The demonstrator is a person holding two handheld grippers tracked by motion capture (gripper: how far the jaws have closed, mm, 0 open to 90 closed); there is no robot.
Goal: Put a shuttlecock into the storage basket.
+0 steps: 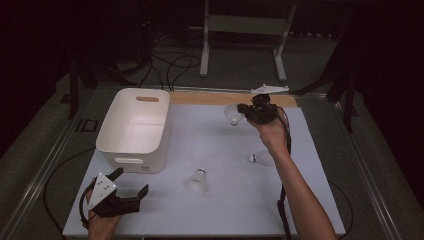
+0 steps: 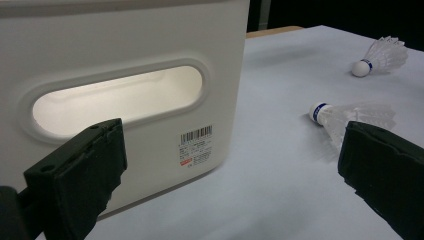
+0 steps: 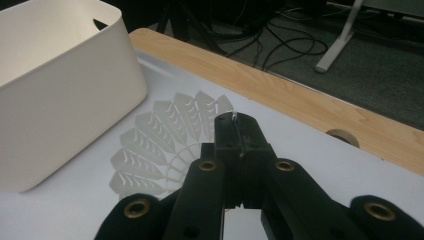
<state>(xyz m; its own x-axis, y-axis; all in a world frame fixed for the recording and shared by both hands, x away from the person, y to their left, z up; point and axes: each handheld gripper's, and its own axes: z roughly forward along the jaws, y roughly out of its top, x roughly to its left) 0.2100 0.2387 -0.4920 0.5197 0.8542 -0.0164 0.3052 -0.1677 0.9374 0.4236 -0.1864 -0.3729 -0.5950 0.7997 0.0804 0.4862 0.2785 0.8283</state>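
My right gripper (image 1: 243,114) is raised over the far middle of the table, shut on a white shuttlecock (image 1: 232,115) by the rim of its feather skirt (image 3: 165,145). To its left stands a white plastic bin (image 1: 135,127) with a handle slot (image 2: 120,100). Two more shuttlecocks lie on the light mat: one (image 1: 197,181) near the middle front, one (image 1: 261,158) to the right under my right forearm. My left gripper (image 1: 131,182) hovers open at the front left, just before the bin, with nothing between its jaws. In the left gripper view both loose shuttlecocks (image 2: 350,116) (image 2: 380,56) lie beyond the right jaw.
A wooden strip (image 1: 225,98) borders the table's far edge (image 3: 300,105). Cables and a white metal stand's legs (image 1: 240,45) sit on the floor beyond. The mat (image 1: 225,205) runs to the front edge.
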